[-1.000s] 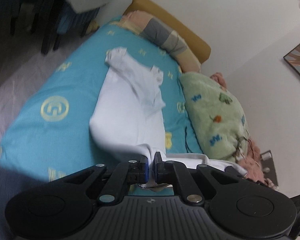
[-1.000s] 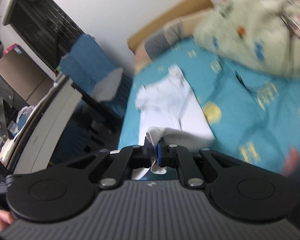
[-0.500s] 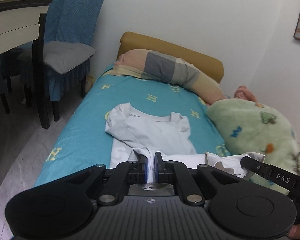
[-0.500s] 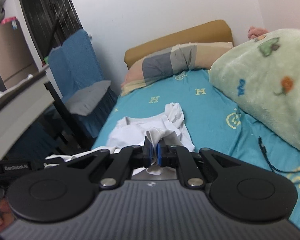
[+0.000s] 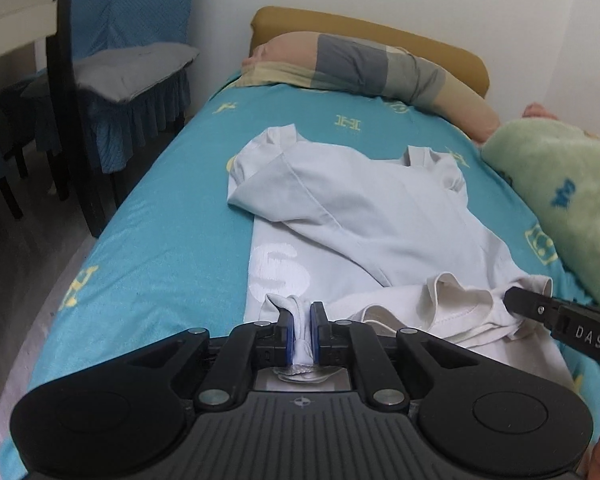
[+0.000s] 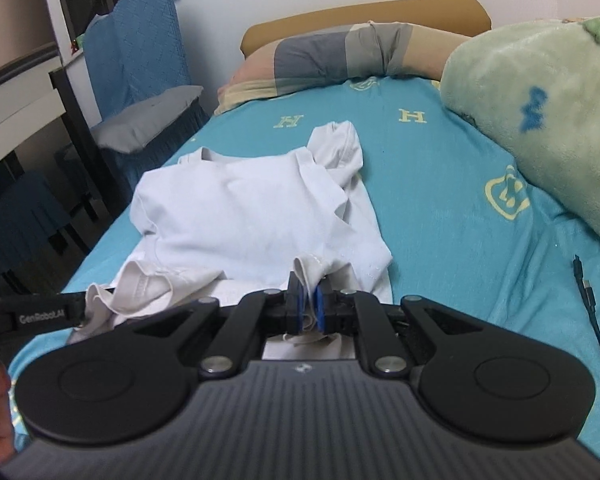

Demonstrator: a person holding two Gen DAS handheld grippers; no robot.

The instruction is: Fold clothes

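Note:
A white T-shirt (image 5: pixel 364 216) lies on the turquoise bed sheet (image 5: pixel 167 248), its sleeves folded in over the body. It also shows in the right wrist view (image 6: pixel 243 216). My left gripper (image 5: pixel 302 320) is shut on the shirt's near left hem corner. My right gripper (image 6: pixel 307 300) is shut on the near right hem corner. Both hold the hem low over the bed's near end. The right gripper's finger shows in the left wrist view (image 5: pixel 556 316), and the left gripper's finger in the right wrist view (image 6: pixel 35 312).
A striped pillow (image 5: pixel 364 68) and a tan headboard (image 5: pixel 380 36) stand at the far end. A green blanket (image 6: pixel 540 120) is heaped on the right. A blue-covered chair (image 5: pixel 131 80) and a table stand left of the bed. A cable (image 6: pixel 588 296) lies on the sheet.
Both grippers swung down and levelled out while holding the hem. The shirt, lifted and draped a second ago, now lies flatter on the bed with the hem near the bed's near end.

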